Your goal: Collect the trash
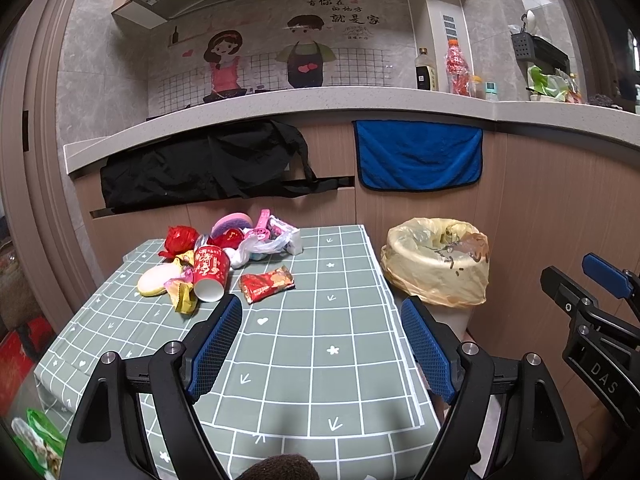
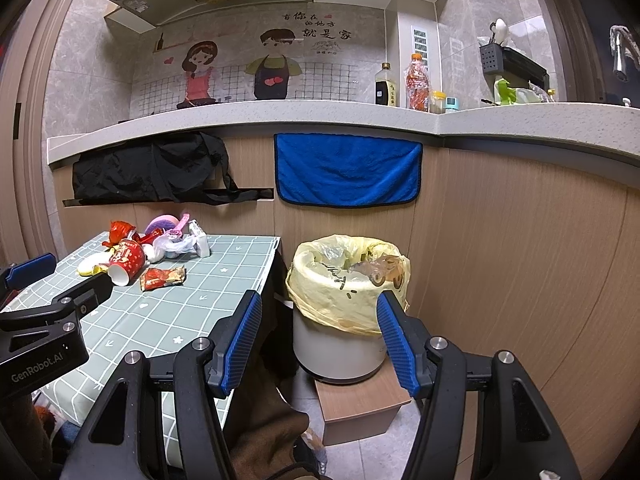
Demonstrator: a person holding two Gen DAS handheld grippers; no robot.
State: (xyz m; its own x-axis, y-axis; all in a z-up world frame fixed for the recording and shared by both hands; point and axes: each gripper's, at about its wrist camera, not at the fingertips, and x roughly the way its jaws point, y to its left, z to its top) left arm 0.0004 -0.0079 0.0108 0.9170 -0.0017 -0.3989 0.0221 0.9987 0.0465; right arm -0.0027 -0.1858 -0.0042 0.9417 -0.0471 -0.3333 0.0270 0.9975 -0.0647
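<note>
Both grippers empty, fingers spread wide apart. The left gripper [image 1: 322,344] hovers over the near half of the table [image 1: 312,360]; the trash sits toward the upper left of its frame, ahead of and slightly left of the fingers. Nearest item: the red snack wrapper [image 1: 266,283], lying flat and alone, long axis running roughly left–right across the fingers' line of approach. Behind it, a tipped red paper cup [image 1: 210,274], mouth facing the camera, touching a heap of wrappers and a plastic bag [image 1: 264,246]. The right gripper [image 2: 320,340] points at the lined bin [image 2: 344,280], centre of its frame, beside the table's right edge — some scraps already inside. Judgement: left hand is nearer the wrapper.
</note>
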